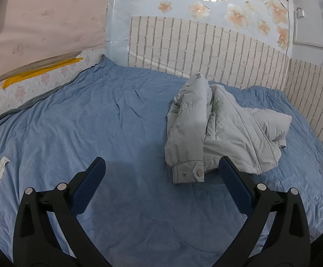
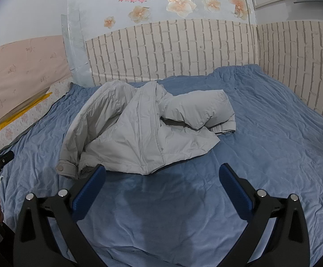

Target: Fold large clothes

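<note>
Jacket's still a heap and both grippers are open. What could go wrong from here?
1. The jacket lies crumpled with a sleeve thrown over the body; a blind pinch may catch several layers and drag the heap.
2. The cuff sits nearest the left gripper; lifting by it alone would probably leave the body trailing.
3. The blanket is loose and wrinkled, so a low grasp could pinch it too.

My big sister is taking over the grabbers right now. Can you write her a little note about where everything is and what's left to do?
Left gripper: open, holding nothing, above the blue bedcover, its right finger near the snap cuff.
Right gripper: open, holding nothing, just short of the jacket's hem.
The grey puffer jacket lies crumpled on the bed, one sleeve flopped across its front, the other trailing toward the left gripper.
Done: nothing folded yet.
Left: spread the jacket flat, fold the sleeves in, then fold the body.
</note>
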A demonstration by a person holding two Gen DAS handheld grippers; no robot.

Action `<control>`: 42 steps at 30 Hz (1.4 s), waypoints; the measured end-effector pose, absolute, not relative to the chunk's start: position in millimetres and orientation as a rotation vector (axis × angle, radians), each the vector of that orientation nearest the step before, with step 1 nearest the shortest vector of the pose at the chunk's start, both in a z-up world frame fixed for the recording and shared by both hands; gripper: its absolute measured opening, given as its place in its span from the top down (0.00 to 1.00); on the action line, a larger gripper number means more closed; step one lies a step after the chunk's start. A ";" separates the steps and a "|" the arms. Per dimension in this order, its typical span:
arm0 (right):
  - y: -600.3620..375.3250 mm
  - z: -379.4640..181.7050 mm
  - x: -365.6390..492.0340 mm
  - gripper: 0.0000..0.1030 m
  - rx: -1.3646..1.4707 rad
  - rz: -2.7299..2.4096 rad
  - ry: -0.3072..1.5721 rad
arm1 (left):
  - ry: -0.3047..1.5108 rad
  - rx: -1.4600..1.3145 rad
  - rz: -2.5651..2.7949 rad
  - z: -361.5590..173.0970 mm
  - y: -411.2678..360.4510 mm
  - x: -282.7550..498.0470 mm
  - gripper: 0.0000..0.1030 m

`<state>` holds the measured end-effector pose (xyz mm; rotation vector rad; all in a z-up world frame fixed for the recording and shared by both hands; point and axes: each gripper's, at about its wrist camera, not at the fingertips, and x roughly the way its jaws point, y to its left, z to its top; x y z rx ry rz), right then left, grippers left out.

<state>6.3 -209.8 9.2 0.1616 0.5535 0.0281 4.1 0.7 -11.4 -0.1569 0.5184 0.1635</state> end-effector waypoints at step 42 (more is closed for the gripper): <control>-213.4 7.9 7.9 0.02 0.167 0.027 0.553 | 0.521 -0.141 0.161 -10.4 -2.1 2.4 0.03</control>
